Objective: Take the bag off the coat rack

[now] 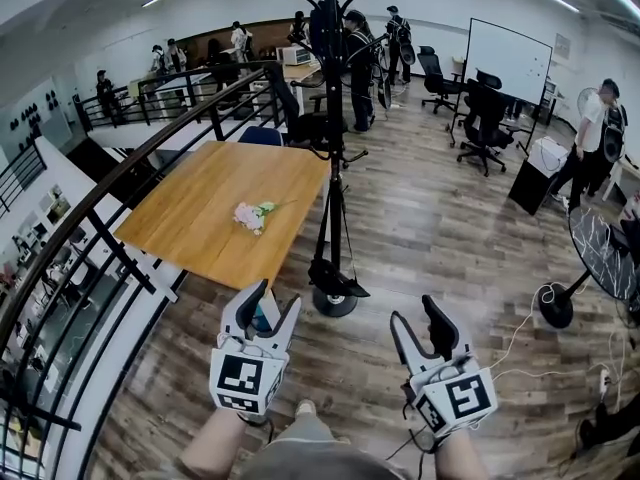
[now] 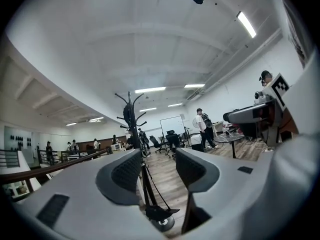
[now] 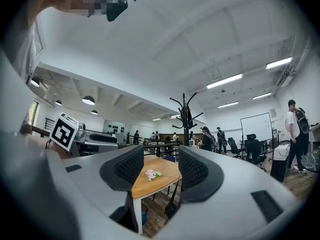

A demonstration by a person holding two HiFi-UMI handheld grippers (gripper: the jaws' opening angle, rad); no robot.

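A tall black coat rack (image 1: 329, 88) stands on the wood floor just right of a table. A small black bag (image 1: 331, 276) hangs by a long strap low on the pole, just above the round base. My left gripper (image 1: 277, 298) is open and empty, near the base and slightly left of it. My right gripper (image 1: 415, 311) is also open and empty, to the right of the base. In the left gripper view the coat rack (image 2: 131, 119) and the bag (image 2: 159, 214) show between the open jaws. The right gripper view shows the coat rack (image 3: 185, 114) ahead, the bag (image 3: 172, 206) low.
A wooden table (image 1: 200, 218) with a pink flower bunch (image 1: 250, 215) stands left of the rack, beside a black railing (image 1: 120, 198). A standing fan (image 1: 600, 258) and floor cables (image 1: 530, 338) lie to the right. Office chairs (image 1: 485, 118), a whiteboard (image 1: 508, 60) and several people are farther back.
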